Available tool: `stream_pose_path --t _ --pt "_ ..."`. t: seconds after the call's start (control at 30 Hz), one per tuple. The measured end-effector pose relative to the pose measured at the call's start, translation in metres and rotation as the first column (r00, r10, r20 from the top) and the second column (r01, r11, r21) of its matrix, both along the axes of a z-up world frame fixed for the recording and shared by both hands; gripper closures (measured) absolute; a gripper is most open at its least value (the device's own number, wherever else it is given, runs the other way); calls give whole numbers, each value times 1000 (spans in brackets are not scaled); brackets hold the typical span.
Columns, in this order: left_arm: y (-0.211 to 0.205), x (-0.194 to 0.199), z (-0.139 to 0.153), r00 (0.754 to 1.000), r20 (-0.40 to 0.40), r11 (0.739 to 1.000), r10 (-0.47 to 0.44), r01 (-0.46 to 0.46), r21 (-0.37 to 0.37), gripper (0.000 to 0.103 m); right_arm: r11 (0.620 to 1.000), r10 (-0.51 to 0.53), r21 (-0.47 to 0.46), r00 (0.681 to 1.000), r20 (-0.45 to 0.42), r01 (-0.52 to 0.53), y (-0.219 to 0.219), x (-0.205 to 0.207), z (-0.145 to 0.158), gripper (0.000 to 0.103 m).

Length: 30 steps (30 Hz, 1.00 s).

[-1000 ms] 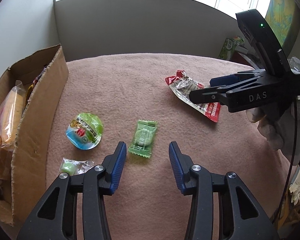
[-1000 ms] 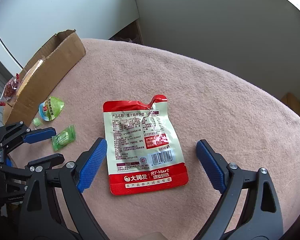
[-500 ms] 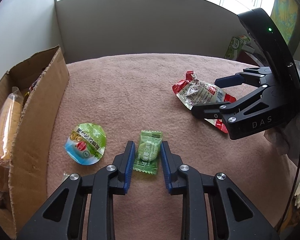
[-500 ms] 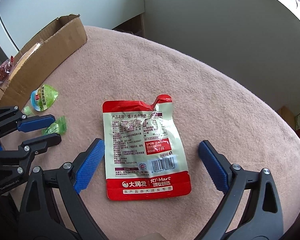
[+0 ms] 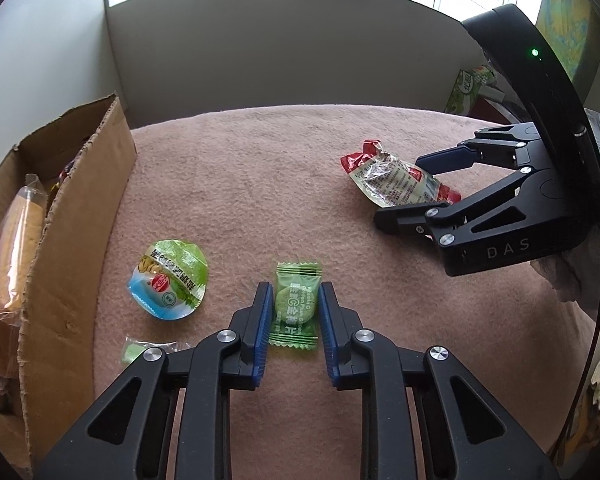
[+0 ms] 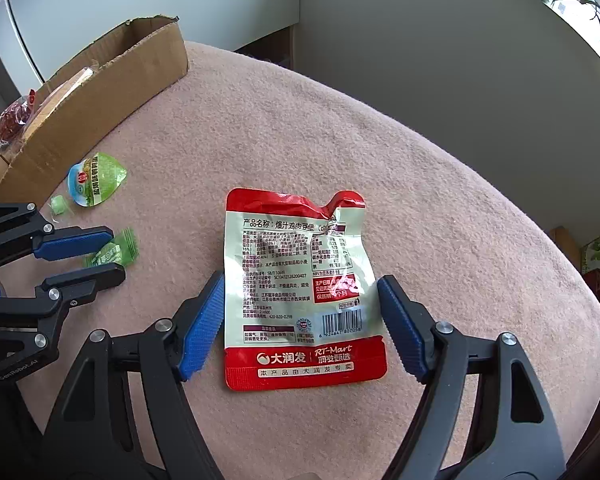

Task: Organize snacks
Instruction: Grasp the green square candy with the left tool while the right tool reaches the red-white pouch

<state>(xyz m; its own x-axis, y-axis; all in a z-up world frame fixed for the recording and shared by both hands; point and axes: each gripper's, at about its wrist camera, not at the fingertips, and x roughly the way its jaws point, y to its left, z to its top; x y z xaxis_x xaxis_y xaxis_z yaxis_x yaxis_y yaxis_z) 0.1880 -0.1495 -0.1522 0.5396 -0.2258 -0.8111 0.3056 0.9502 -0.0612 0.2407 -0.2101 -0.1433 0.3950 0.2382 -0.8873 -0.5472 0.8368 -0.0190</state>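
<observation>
A green wrapped candy [image 5: 294, 308] lies on the pink cloth between the blue pads of my left gripper [image 5: 295, 292]. Its jaws are closing and the pads touch the wrapper's two sides. In the right wrist view the same gripper [image 6: 114, 254] flanks the candy [image 6: 120, 246] at the left. A red and white snack pouch [image 6: 296, 280] lies flat, printed back up, between the fingers of my right gripper [image 6: 301, 284]. These jaws are closing too, with the pads at the pouch's edges and the pouch still undeformed. The left wrist view shows the right gripper [image 5: 398, 190] over the pouch [image 5: 388, 178].
An open cardboard box [image 5: 76, 216] with bagged snacks inside stands along the left edge of the table. A green-lidded jelly cup [image 5: 168, 280] and a small clear-wrapped green sweet [image 5: 134, 350] lie beside it. A green carton [image 5: 468, 88] stands at the far right.
My left jaws have come together from wide apart onto the green candy. The right gripper has shifted over the pouch and its jaws have narrowed to the pouch's edges.
</observation>
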Motion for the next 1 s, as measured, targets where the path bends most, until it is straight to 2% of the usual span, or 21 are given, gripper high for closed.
stream_pose_path --t 0.17,0.43,0.5,0.53,0.67,0.7,0.73,1.0 --pt "7 -4 1 1000 0 1000 4 -4 -12 83 999 -27 23 1000 6 26 -5 -2 7 35" --pt "10 -3 1 1000 -7 1000 -19 19 0 83 1000 -22 9 1000 -3 22 -3 -1 2 31" --pt "9 -3 1 1000 -13 1000 -23 23 5 80 1000 -20 5 1000 -3 20 1 -2 -1 30" --pt "8 -3 1 1000 -16 1000 -22 22 8 75 1000 -20 5 1000 -2 20 2 -3 -1 30" --pt "7 -5 0 1000 -2 999 -28 28 22 76 1000 -26 10 1000 4 26 5 -5 -1 33" --pt "6 -7 1 1000 0 999 -27 27 25 81 1000 -29 9 1000 8 29 7 -5 -1 34" --pt "6 -8 1 1000 0 999 -27 27 26 82 999 -31 8 999 10 31 5 -7 0 36" --pt "15 -15 6 1000 -1 1000 10 -10 -23 82 998 -48 31 999 19 47 -1 -15 11 38"
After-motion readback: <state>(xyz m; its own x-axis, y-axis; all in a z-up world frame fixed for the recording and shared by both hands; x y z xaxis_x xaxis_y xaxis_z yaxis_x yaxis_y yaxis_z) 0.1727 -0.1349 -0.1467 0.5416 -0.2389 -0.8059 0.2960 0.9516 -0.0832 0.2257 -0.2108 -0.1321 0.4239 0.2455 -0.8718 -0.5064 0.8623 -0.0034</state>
